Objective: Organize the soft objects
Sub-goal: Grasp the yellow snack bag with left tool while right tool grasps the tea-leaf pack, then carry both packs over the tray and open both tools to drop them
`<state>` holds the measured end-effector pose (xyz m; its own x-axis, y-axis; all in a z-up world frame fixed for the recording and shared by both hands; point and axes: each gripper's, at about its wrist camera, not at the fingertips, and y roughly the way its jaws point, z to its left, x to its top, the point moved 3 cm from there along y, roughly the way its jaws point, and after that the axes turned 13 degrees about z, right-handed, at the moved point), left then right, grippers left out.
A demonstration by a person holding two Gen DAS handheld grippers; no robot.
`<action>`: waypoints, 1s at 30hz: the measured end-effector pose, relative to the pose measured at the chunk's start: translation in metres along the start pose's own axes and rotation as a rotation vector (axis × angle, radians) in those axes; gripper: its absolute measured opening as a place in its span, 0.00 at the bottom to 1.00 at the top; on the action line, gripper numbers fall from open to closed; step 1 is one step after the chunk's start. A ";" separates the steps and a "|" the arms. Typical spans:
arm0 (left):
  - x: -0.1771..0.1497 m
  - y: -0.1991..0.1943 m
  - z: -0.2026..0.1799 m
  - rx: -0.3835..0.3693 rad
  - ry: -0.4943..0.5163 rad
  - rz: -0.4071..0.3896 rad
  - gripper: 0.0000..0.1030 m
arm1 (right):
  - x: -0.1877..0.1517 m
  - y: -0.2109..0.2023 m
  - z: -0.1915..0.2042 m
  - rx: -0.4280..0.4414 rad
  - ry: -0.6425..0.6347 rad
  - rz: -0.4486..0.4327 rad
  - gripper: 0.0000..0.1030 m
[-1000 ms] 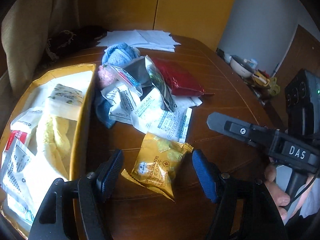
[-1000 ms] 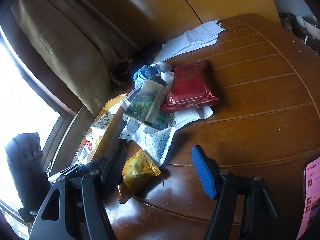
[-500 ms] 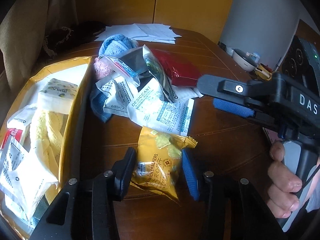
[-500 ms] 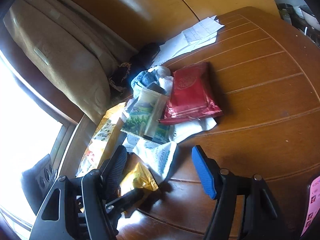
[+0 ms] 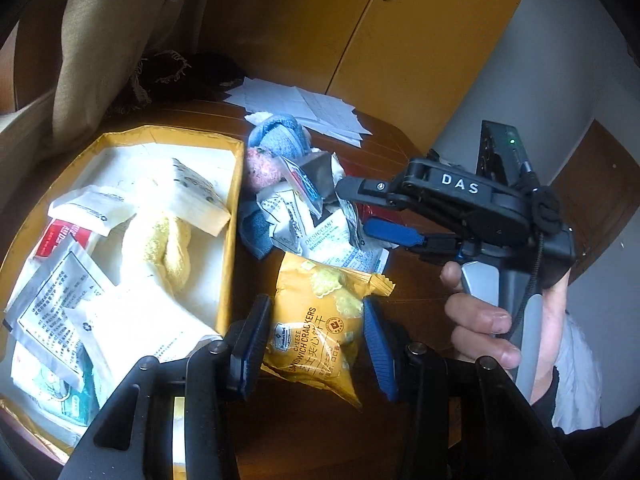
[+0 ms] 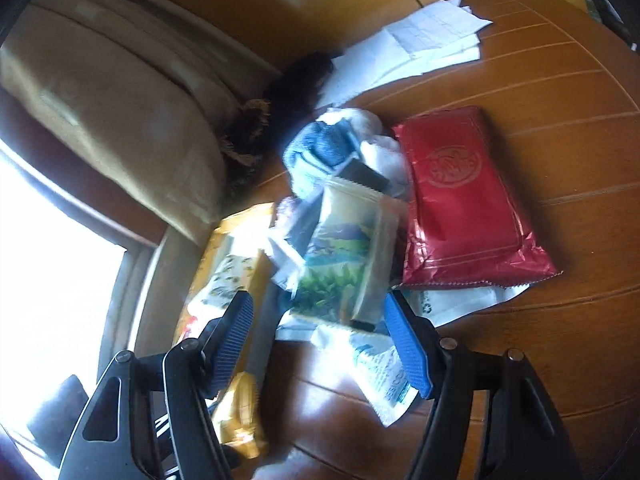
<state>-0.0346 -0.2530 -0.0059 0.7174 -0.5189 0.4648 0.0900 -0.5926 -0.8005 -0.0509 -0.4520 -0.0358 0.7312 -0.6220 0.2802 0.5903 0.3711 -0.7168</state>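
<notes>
Wooden worktop [image 5: 404, 148], cluttered: left tongs [image 5: 318, 344] have just clamped the cracker packet [image 5: 320, 324], seemingly lifted; box [image 5: 230, 216] at nine o'clock. Right tongs [image 6: 320, 344] gape empty.

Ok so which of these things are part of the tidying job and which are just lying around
Part of the job: cracker packet in the left gripper, yellow box, desiccant sachet, red packet, blue cloth.
Lying about: papers, dark fringed cloth.
</notes>
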 end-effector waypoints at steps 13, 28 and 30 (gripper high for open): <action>0.000 -0.019 0.021 -0.051 -0.067 -0.065 0.47 | 0.010 0.023 -0.017 -0.061 0.110 -0.003 0.66; -0.007 -0.027 0.025 -0.047 -0.105 -0.087 0.47 | -0.022 -0.019 -0.024 0.182 0.031 -0.026 0.62; -0.007 -0.029 0.026 -0.039 -0.114 -0.094 0.47 | -0.026 -0.026 -0.016 0.241 -0.015 -0.025 0.62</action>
<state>-0.0239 -0.2162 0.0038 0.7808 -0.3884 0.4894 0.1353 -0.6596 -0.7393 -0.0907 -0.4568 -0.0351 0.7190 -0.6237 0.3068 0.6718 0.5104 -0.5369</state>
